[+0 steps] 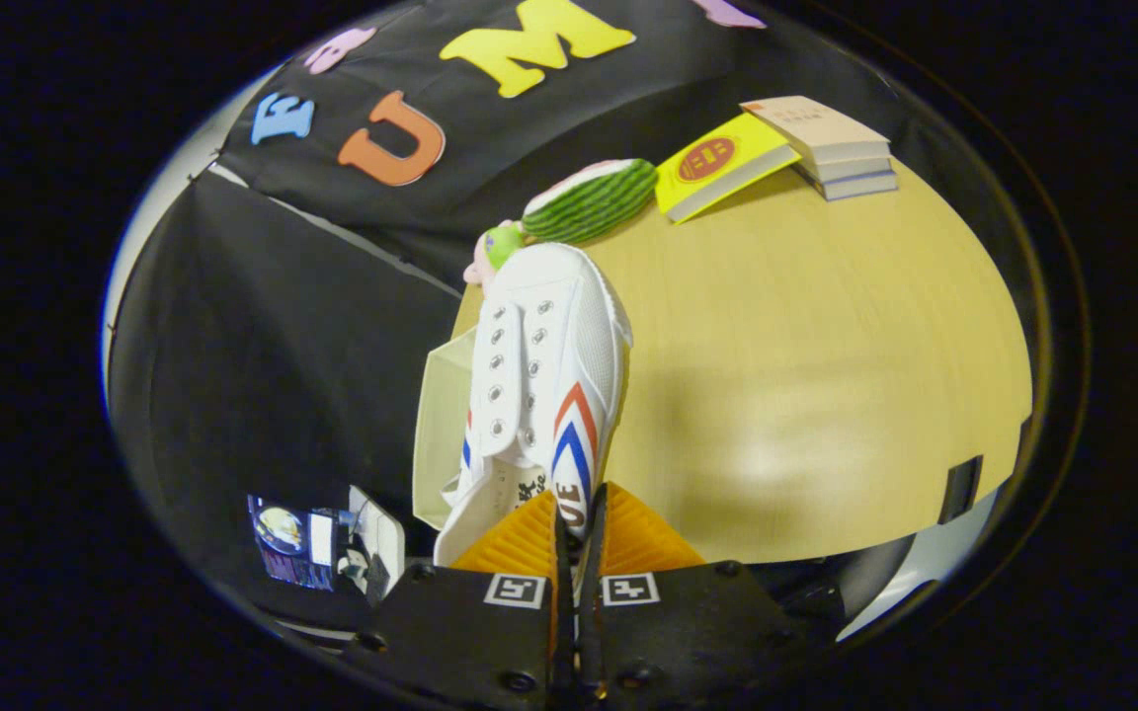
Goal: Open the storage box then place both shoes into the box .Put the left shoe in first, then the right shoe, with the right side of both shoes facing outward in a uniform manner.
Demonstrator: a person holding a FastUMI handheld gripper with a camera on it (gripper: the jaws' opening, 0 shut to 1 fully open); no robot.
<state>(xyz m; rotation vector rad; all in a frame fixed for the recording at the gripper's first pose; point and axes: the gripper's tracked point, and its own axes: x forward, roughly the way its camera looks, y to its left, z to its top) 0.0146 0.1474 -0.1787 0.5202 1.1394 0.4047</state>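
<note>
The tool [579,513] is pinching the shoe [544,385] by its heel rim, both fingers [520,538] pressing on it, and the shoe is hanging out ahead of the fingers, toe pointing away over the bench [826,375]. Just behind it (partly hidden) the pale box [443,425] is sitting at the bench edge. Beyond the toe, a watermelon toy [594,200] is lying, with books [831,148] stacked farther off.
</note>
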